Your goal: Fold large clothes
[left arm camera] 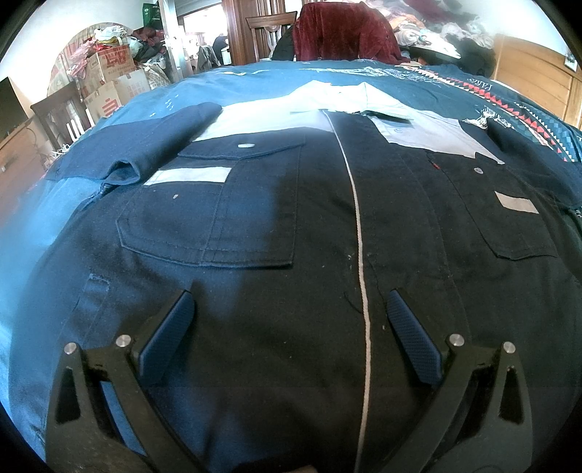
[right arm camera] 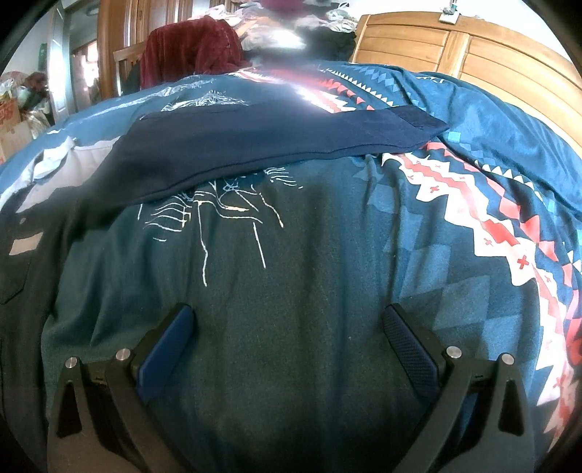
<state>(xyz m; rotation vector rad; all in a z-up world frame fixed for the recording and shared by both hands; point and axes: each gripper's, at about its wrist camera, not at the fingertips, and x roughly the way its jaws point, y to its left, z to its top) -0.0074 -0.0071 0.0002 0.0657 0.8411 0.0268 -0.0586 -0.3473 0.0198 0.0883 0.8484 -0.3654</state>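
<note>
A large dark navy work jacket (left arm camera: 291, 225) with grey shoulders, grey collar and chest pockets lies flat, front up, on the bed. Its left sleeve (left arm camera: 145, 145) lies spread out to the left. My left gripper (left arm camera: 289, 309) is open and empty, hovering over the jacket's lower front beside the pale zip line (left arm camera: 362, 254). My right gripper (right arm camera: 289, 324) is open and empty over the teal bedspread (right arm camera: 327, 254), to the right of the jacket. The jacket's right sleeve (right arm camera: 272, 142) stretches out across the bedspread ahead of it; the jacket body (right arm camera: 22, 236) shows at the left edge.
The patterned teal, red and white bedspread (left arm camera: 254, 83) covers the bed. A wooden headboard (right arm camera: 473, 51) stands at the far right. A chair draped with a dark red cloth (left arm camera: 338, 32) stands past the far edge. Cardboard boxes (left arm camera: 116, 76) and clutter are piled at the far left.
</note>
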